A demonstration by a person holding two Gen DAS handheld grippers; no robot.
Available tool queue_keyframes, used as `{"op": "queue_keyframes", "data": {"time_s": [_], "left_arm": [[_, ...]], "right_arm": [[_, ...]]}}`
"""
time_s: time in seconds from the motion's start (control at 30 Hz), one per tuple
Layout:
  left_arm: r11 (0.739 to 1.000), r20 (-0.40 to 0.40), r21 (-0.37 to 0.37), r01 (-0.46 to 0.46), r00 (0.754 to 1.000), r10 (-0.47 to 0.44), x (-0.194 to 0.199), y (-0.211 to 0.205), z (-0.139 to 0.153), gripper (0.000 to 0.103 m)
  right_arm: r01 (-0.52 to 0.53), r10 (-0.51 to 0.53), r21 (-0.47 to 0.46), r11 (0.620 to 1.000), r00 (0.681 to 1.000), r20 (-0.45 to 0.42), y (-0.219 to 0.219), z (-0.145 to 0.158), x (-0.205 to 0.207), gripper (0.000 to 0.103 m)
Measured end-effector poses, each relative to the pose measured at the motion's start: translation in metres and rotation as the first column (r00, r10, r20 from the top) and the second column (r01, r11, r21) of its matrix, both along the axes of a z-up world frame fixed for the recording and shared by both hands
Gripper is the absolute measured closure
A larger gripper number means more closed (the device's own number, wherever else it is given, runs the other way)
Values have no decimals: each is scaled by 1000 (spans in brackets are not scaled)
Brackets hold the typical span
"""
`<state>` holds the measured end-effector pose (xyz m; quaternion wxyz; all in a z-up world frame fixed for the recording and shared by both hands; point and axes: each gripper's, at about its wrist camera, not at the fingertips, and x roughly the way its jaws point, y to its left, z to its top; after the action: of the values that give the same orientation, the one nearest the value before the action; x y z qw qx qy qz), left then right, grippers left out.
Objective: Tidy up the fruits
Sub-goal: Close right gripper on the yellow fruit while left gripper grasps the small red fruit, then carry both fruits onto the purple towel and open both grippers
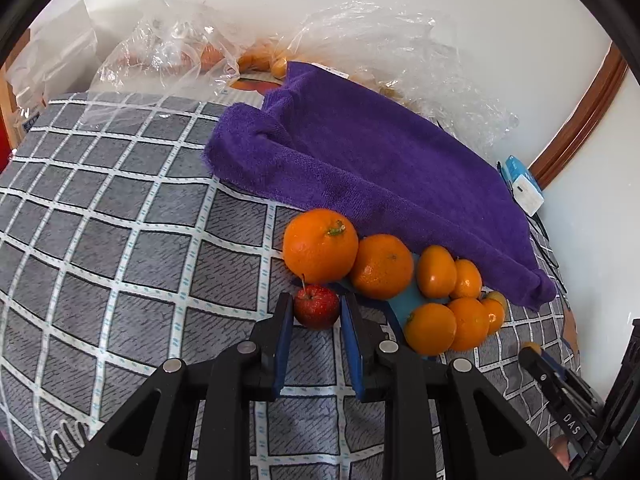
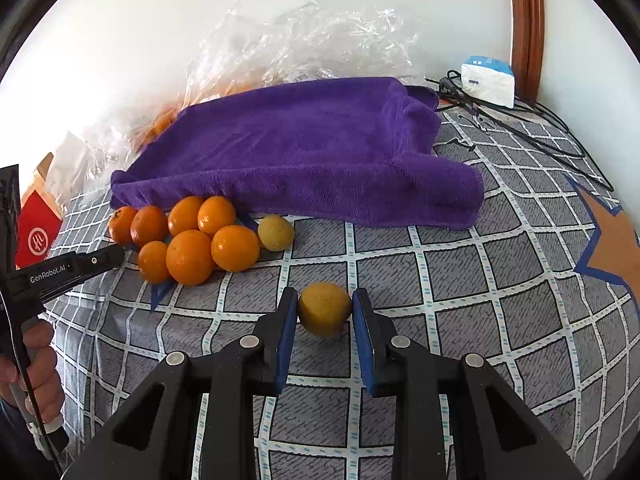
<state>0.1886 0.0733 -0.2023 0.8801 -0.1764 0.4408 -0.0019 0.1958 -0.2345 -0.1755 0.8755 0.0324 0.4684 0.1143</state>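
Observation:
In the left wrist view my left gripper (image 1: 316, 306) is shut on a small red apple (image 1: 317, 306), its blue pads (image 1: 285, 328) against both sides. Just beyond it a cluster of oranges (image 1: 320, 245) lies along the edge of a purple towel (image 1: 360, 152). In the right wrist view my right gripper (image 2: 325, 308) is shut on a yellowish round fruit (image 2: 325, 309) resting on the checked cloth (image 2: 460, 280). A second yellowish fruit (image 2: 275, 232) sits beside the orange pile (image 2: 190, 256). The left gripper's finger (image 2: 100, 261) pokes in from the left there, held by a hand (image 2: 38, 364).
Crumpled clear plastic bags (image 2: 304, 36) with more oranges lie behind the towel by the wall. A white and blue box (image 2: 488, 80) and black cables (image 2: 540, 136) sit at the back right. A red box (image 2: 38, 236) stands at the far left.

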Motion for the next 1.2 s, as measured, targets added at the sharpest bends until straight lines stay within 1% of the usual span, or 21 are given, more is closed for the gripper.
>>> {"op": "queue_keyframes", "data": {"time_s": [0.27,0.4,0.53,0.73,0.87,1.03,1.2], "left_arm": [[999,15,37,-31,999,31,-9,12,24,80],[998,45,58,-40,998,38,-10,18,44,80],[997,84,61,-41,996,35,-4,24,65,80],[993,131,108,-39,991,25,22,25,98,80],[995,167,87,-43,986,28,41,29,113,80],[994,169,101,-51,985,34,69,25,116,80],[994,163,104,-36,986,19,99,19,111,80]], "right_arm": [[8,-7,-12,1000,999,44,2,26,3,75],[8,-7,-18,1000,998,61,4,39,11,75],[8,-6,-26,1000,997,75,6,51,25,75],[19,-15,-35,999,992,123,9,73,55,75],[24,-18,-37,999,989,143,13,84,80,75],[36,-33,-15,999,989,143,15,88,110,75],[55,-50,-30,998,989,141,18,83,127,75]]}}
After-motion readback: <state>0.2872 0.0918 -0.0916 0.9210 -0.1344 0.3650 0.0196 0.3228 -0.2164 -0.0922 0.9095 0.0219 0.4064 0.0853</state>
